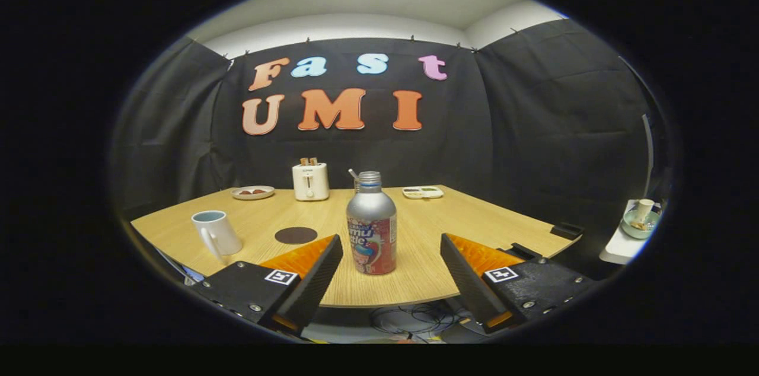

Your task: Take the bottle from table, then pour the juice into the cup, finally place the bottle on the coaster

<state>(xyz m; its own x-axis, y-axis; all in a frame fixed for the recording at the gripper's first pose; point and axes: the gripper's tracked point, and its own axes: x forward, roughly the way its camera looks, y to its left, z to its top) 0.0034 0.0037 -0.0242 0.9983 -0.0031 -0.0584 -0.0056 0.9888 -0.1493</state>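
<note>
A silver bottle [372, 226] with a red printed label and no cap stands upright near the front edge of the wooden table [462, 228]. My gripper [391, 241] is open, its two fingers spread wide to either side of the bottle and touching nothing. The bottle's base sits just ahead of the fingertips, level with the gap between them. A white mug [216, 233] stands to the left, beyond the left finger. A dark round coaster [296, 235] lies flat between the mug and the bottle.
At the back of the table stand a white toaster [310, 181], a small plate [252, 192] to its left and a flat white tray [422, 192] to its right. A side shelf with a bowl [640, 223] sits off the right edge. Cables lie on the floor below.
</note>
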